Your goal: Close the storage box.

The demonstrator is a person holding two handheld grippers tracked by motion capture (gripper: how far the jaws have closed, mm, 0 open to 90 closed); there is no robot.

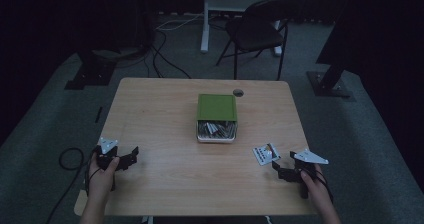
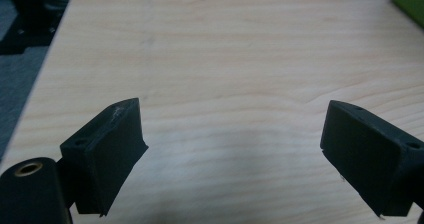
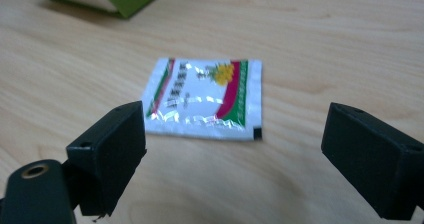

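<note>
**Sachet lying flat ahead of your right gripper, both grippers empty**

The sachet (image 3: 202,98) is lying flat on the table (image 1: 165,184), just in front of your right gripper (image 3: 235,154), near the table's right front edge. In the right gripper view you're seeing it close up: a white, shiny foil packet w/ green and red stripes down its sides, a yellow picture near the top and dark print in the middle. From the high view the sachet (image 1: 265,154) is reading as a small pale square, print too small to make out.

Your right gripper (image 1: 283,168) is standing wide open, nothing btwn the jaws, sachet lying apart from both. Your left gripper (image 2: 232,159) is also gaping wide, w/ bare wood under it. In the high view the left gripper (image 1: 126,158) is sitting at the table's left front, well apart from the sachet.

The green box (image 1: 216,118) is sitting mid-table, its open end showing more packets inside.
</note>
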